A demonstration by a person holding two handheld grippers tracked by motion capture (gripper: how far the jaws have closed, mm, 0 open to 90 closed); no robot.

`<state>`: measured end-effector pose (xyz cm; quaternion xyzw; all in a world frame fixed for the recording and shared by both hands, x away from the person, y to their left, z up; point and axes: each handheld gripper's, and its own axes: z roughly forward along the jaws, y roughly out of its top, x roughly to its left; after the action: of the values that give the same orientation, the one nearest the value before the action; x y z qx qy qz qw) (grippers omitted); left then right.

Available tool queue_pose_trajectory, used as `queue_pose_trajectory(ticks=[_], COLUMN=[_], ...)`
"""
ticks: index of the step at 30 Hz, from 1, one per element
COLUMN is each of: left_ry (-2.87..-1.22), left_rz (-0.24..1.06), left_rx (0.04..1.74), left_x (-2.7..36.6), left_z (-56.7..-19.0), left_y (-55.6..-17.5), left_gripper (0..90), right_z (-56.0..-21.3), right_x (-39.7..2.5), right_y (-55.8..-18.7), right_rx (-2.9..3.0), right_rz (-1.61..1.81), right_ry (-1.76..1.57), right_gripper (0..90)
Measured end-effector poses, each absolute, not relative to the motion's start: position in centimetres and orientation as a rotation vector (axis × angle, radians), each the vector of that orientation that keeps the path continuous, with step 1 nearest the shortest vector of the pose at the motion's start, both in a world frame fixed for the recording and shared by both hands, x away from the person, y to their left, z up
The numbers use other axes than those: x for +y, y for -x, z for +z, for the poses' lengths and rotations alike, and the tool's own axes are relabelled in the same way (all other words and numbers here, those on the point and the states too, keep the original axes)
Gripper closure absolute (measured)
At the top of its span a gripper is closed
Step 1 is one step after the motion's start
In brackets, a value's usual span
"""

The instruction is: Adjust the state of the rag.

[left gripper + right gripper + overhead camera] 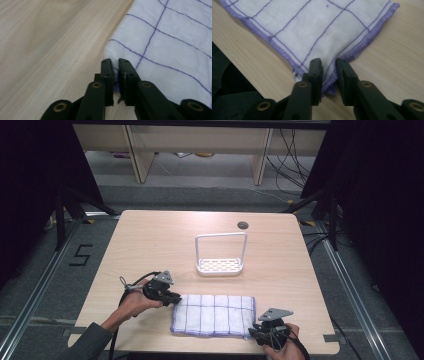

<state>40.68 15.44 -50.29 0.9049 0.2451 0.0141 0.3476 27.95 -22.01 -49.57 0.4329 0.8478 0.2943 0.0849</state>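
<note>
High view: left hand-held gripper [172, 298] and right hand-held gripper [254, 331] pinch cloth [214, 314] corners; clamped edges hidden.

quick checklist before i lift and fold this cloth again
1. Left gripper on the cloth: ok, jaws nearly shut with the fold's corner pinched between them.
2. Right gripper on the cloth: cannot tell; the hemmed corner lies between the jaws, but a gap shows.
3. Cloth flat and folded: ok, a neat strip.
4. Rack out of the way: ok, it stands apart, farther up the table.
5. Near edge: not ok, the cloth lies close to it.
</note>
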Motion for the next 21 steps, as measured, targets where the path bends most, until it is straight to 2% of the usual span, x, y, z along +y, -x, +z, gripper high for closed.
queue_pose_trajectory(ticks=[3,9,21], left_ry=[-2.348,-2.345,-2.241], left_rz=[0.061,0.054,-0.033], left_rx=[0.64,0.626,0.649], left_x=[15.3,16.2,16.7], left_z=[-50.2,-49.8,-49.9], left_y=[-40.2,-37.2,-30.4], left_gripper=[86.2,86.7,86.2], right_z=[-49.6,-48.9,-47.0], right_x=[-21.9,-22.2,-20.6], right_y=[-27.9,-28.8,-35.9], right_rx=[2.533,2.529,2.573], right_rz=[0.885,0.878,0.83], right_ry=[-1.254,-1.212,-1.077], right_gripper=[84.8,85.8,85.8])
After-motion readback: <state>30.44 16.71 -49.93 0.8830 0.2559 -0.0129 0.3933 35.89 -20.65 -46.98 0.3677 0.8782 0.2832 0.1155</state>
